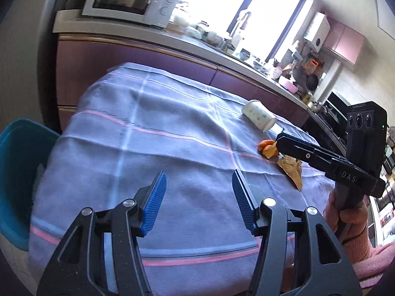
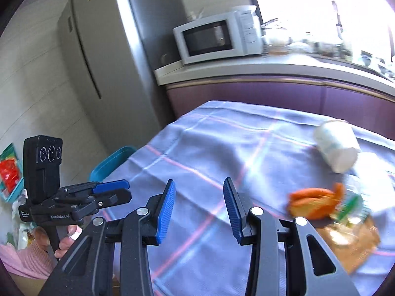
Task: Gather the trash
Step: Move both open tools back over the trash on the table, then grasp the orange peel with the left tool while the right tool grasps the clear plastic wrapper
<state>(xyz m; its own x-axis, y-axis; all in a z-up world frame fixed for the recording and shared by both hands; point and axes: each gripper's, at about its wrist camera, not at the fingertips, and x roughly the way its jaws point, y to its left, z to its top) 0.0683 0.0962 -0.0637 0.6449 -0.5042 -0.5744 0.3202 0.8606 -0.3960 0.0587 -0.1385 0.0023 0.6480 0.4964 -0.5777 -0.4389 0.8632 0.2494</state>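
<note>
Left gripper [image 1: 198, 198] up close in the left wrist view: blue fingers [image 1: 153, 203] fairly wide apart, nothing between them, hovering over the near edge of the cloth-covered counter [image 1: 148, 113]. Trash sits toward the counter's right side: orange peel [image 1: 266, 149], brown wrapper [image 1: 292, 171] just beside it, tipped paper cup [image 1: 258, 118] lying on its side further back. Right gripper [image 1: 280, 139] reaches in from the right with its tip over the peel; can't tell from here whether it touches. Teal bin [image 1: 17, 172] stands off the counter's left edge.

Right wrist view: right gripper [image 2: 199, 208] in front, fingers [image 2: 166, 212] at a moderate gap, empty. Peel [image 2: 313, 203], wrapper [image 2: 353, 239] and a clear plastic bit [image 2: 353, 199] lie to the right, blurred; cup [image 2: 337, 145] behind them. Left gripper [image 2: 117, 191] off the counter's left edge, held by a hand [image 2: 64, 241] in a pink sleeve; bin [image 2: 108, 165] beyond it.

Step, as I judge: between picks, neither gripper carrying anything. Next move calls for lining up on the peel or cup, closing, then carrying left to the bin.

Room: kitchen, microwave [image 2: 217, 38] on the back worktop, fridge [image 2: 98, 56], bright window.
</note>
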